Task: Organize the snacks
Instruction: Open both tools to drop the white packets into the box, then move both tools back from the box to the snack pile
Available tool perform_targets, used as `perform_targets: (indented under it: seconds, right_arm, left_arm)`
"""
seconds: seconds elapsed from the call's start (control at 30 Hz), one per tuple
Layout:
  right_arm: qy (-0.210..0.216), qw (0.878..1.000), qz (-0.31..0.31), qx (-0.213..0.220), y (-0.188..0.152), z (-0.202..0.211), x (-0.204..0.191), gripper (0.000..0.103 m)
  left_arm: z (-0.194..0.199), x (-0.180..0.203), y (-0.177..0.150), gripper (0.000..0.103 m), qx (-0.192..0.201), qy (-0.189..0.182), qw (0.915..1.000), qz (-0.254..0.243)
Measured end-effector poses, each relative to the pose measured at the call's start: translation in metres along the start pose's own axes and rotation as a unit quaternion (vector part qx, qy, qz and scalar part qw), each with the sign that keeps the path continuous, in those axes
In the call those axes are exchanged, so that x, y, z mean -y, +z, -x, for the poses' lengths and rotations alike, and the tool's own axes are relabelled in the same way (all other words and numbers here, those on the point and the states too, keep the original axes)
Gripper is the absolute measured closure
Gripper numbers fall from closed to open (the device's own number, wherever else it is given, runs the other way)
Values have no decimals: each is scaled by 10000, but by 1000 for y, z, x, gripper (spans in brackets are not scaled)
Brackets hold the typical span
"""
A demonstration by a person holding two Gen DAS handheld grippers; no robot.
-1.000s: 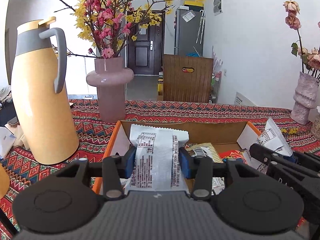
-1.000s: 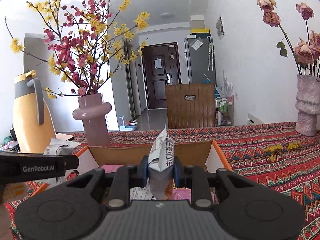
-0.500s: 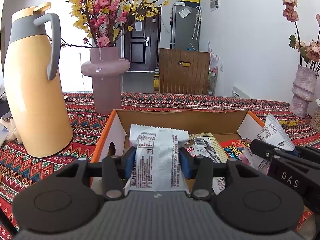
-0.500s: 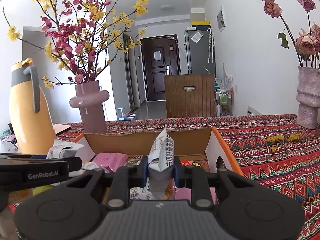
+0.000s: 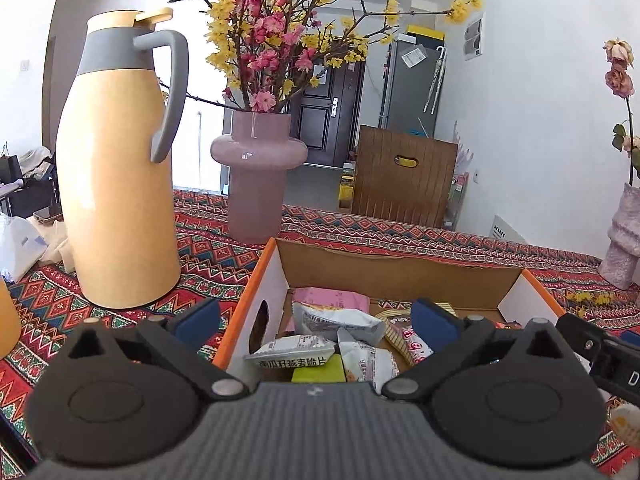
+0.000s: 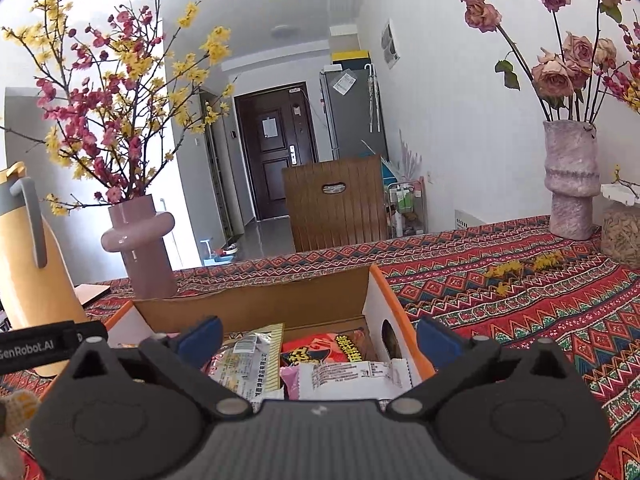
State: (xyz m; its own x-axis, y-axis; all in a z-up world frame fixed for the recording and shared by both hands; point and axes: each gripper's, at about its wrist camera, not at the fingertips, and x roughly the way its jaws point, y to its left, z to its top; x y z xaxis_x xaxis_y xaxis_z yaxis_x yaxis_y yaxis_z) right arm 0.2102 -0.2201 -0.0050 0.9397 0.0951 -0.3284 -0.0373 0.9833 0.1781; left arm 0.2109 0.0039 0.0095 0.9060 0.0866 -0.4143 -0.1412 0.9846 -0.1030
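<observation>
An orange-edged cardboard box sits on the patterned tablecloth and holds several snack packets. My left gripper is open and empty above the box's left end, over white packets and a pink one. My right gripper is open and empty above the same box's right end, over a white packet, a red packet and a striped one. The other gripper shows at the edge of each view.
A tall yellow thermos jug stands left of the box. A pink vase with blossom branches stands behind it. A mottled vase of dried roses and a jar stand at the far right. A wooden chair is beyond the table.
Both grippers have opened and let go of their white snack packets, which now lie in the box. Both grippers have risen a little.
</observation>
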Motion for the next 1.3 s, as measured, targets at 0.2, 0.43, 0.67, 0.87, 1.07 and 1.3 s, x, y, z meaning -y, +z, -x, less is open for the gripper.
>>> perform_targets:
  seconds: [0.2, 0.43, 0.67, 0.87, 1.07, 1.3]
  right_arm:
    - [9, 10000, -3, 13, -1, 2, 0, 0]
    - [0, 10000, 8, 11, -1, 2, -1, 0]
    - [88, 9999, -9, 90, 1, 9, -1, 0]
    - [234, 9989, 257, 310, 7, 33, -11, 0]
    - [335, 9973, 440, 489, 7, 65, -15, 0]
    - [376, 9973, 546, 324, -7, 88, -17, 0]
  left_arm:
    - [-2, 0, -1, 0, -60, 44, 10000, 28]
    - [1, 1, 0, 0, 4, 75, 10000, 24]
    - [17, 2, 11, 0, 119, 171, 9998, 71]
    - [36, 0, 16, 0, 105, 155, 9998, 74]
    - [57, -4, 17, 0, 170, 96, 9998, -13]
    - [80, -14, 6, 0, 126, -63, 9998, -132]
